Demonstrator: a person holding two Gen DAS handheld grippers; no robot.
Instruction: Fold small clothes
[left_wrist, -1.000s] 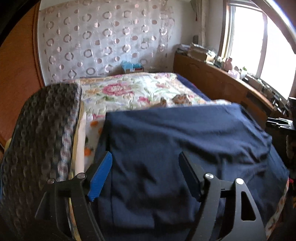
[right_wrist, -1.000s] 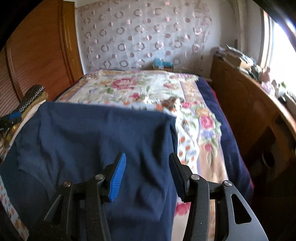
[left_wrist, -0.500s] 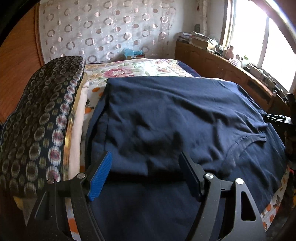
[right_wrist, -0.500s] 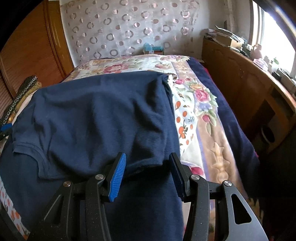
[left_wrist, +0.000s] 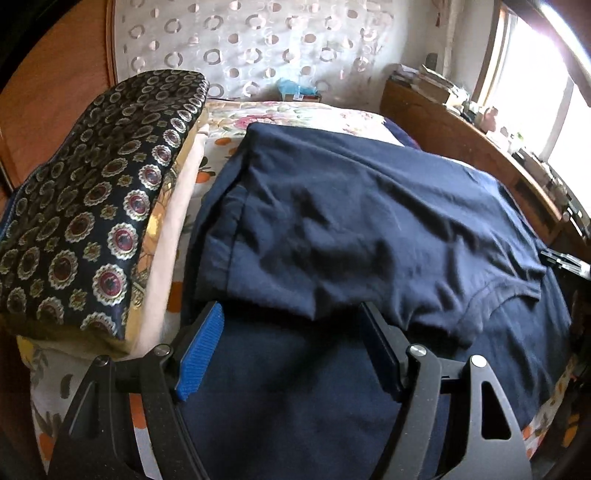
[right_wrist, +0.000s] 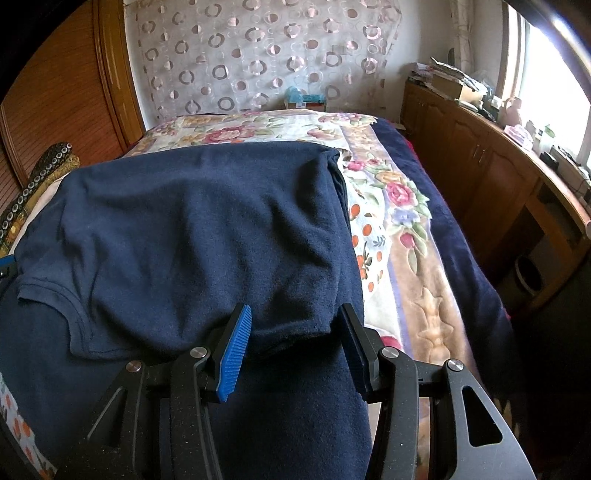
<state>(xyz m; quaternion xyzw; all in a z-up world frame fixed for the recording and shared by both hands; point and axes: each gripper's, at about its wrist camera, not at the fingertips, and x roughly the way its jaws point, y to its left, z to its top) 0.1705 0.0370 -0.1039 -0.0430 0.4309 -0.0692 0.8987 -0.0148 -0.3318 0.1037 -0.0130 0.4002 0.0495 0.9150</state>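
A navy blue T-shirt (left_wrist: 369, 221) lies on the flowered bed, its far half folded toward me over the near half; the folded edge with the neckline (left_wrist: 491, 295) lies just ahead of my fingers. My left gripper (left_wrist: 291, 347) is open and empty over the shirt's near left part. In the right wrist view the same shirt (right_wrist: 192, 229) shows, its folded edge between the jaws. My right gripper (right_wrist: 293, 347) is open and empty at the shirt's near right part.
A stack of folded cloth with a dark circle-patterned piece (left_wrist: 96, 206) on top sits left of the shirt. The flowered bedspread (right_wrist: 399, 236) extends to the right. A wooden cabinet (right_wrist: 480, 173) with clutter runs along the window side. A patterned curtain (right_wrist: 258, 55) hangs behind.
The shirt's far half came over toward me and settled on the near half. Both grippers pulled back toward the near edge and stayed open.
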